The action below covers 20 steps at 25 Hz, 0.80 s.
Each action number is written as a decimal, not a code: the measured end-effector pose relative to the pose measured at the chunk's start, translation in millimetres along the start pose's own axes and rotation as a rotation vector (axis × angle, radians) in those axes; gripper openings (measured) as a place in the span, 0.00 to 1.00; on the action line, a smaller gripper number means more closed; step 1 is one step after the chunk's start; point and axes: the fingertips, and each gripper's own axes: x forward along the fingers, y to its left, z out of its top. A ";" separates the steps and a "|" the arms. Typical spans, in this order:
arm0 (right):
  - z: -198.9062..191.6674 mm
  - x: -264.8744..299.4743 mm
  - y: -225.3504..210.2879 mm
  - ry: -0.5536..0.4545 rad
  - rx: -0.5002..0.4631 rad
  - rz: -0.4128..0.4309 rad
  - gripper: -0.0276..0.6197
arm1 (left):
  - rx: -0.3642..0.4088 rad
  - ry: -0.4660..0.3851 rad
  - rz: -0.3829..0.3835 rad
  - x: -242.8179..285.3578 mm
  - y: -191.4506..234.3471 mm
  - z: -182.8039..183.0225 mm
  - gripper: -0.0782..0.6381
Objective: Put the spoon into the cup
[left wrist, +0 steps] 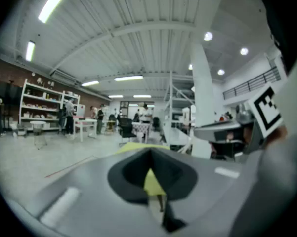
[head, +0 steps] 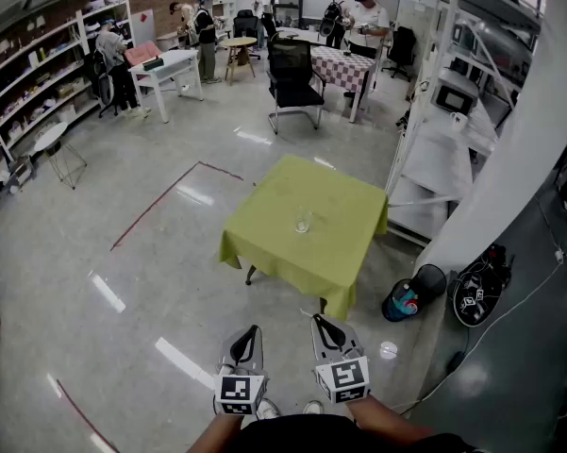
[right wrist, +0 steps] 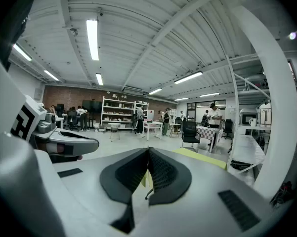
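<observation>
Nothing is done yet: the cup (head: pixel 303 222) stands in the middle of the desk (head: pixel 264 229), no spoon is visible; the left hand-held gripper (head: pixel 254 329) and right hand-held gripper (head: pixel 318 320), closed and empty, are well apart from the desk

Ahead of you the cup (head: pixel 303 221) sits centrally on the worktop (head: pixel 264 243), a chair (head: pixel 294 81) behind.

Right gripper (right wrist: pixel 148 156), jaws together, empty

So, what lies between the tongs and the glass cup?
In the head view, only bare floor and then green tablecloth up to the cup.
</observation>
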 end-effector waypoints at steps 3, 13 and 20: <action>-1.1 -9.6 -5.2 0.004 0.010 0.000 0.06 | -0.068 0.014 -0.003 -5.0 -7.4 -2.9 0.12; 0.1 -24.2 -9.2 -0.003 -0.002 -0.009 0.06 | -0.139 -0.010 0.023 -10.5 -6.4 7.1 0.12; 10.6 -22.6 -3.5 -0.040 0.016 -0.012 0.06 | -0.111 -0.006 0.023 -15.0 0.0 2.6 0.12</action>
